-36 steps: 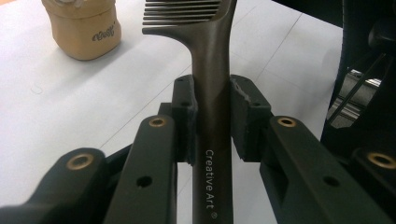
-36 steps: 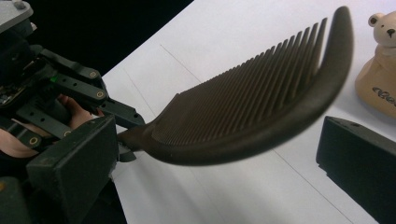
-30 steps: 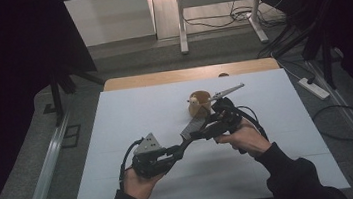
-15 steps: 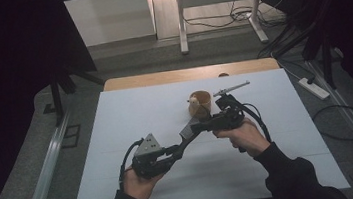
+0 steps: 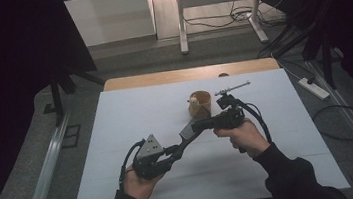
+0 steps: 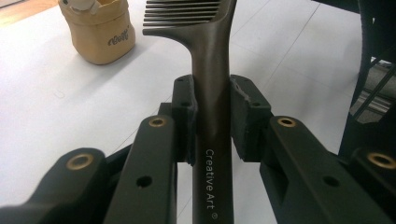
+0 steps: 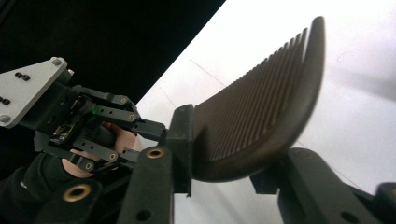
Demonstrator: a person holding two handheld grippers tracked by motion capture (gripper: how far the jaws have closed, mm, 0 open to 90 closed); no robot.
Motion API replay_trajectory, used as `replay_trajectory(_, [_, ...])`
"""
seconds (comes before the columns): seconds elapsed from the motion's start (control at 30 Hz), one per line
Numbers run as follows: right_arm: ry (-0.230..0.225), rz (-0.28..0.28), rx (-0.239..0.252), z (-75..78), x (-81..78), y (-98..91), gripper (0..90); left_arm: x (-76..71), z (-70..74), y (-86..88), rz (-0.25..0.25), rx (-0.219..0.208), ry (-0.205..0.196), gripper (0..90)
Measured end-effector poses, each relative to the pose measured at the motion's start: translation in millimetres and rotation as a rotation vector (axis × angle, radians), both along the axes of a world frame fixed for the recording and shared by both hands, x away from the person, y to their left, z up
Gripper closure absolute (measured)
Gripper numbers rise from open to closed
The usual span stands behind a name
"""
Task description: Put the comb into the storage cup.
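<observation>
A dark brown comb (image 5: 187, 129) hangs above the white table between my two grippers. My left gripper (image 5: 180, 145) is shut on its handle (image 6: 212, 154), which is marked "Creative Art", with the teeth (image 6: 184, 14) pointing away. My right gripper (image 5: 196, 125) comes in from the right. Its jaws have just been closing on the toothed end (image 7: 261, 112), and the pads now press on it from both sides. The person's left hand (image 7: 88, 158) with the other gripper lies beyond.
A small beige pouch (image 5: 199, 104) with a white item inside stands on the white table cover (image 5: 130, 110) just behind the comb, also in the left gripper view (image 6: 100, 32). A thin metal rod (image 5: 232, 89) sits behind the right hand. Cables and a power strip (image 5: 313, 89) lie on the floor at right.
The right gripper's jaws went from wide open to closed on the comb's toothed end. The left gripper kept still with the handle in it.
</observation>
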State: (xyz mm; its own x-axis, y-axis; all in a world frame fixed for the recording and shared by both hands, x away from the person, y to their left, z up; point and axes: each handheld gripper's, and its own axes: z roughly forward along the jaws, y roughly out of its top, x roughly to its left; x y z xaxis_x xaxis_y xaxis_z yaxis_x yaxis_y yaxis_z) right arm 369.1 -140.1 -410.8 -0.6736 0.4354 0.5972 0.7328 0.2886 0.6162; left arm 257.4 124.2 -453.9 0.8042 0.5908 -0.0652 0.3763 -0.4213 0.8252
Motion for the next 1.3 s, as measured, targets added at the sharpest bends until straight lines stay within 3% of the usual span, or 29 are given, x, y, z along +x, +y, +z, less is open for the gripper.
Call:
replay_trajectory(0.33, [0.108, 0.002, 0.044, -4.7, 3.4, -1.0, 79.0, 0.4, -3.7, -3.0, 0.000, 0.043, -0.017, 71.7])
replay_trajectory(0.47, [0.171, 0.012, 0.081, -7.6, 4.8, -0.4, 84.0, 3.5, -7.4, -3.2, -0.011, 0.039, 0.010, 71.6])
replay_trajectory(0.57, [0.180, 0.005, 0.086, -7.7, 4.2, 0.8, 84.3, 5.2, -8.5, -1.7, -0.016, 0.027, 0.023, 70.9])
replay_trajectory(0.63, [0.175, 0.002, 0.087, -7.0, 3.5, 1.2, 84.3, 5.8, -8.4, -0.9, -0.018, 0.017, 0.027, 69.9])
replay_trajectory(0.97, [0.125, -0.016, 0.071, -4.2, 1.9, -0.7, 84.3, 8.0, -10.5, 2.5, 0.012, 0.013, 0.034, 43.7])
replay_trajectory(1.3, [0.073, -0.016, 0.060, -4.2, 0.6, -1.4, 84.3, 12.4, -16.1, 9.1, 0.000, -0.019, 0.103, 27.7])
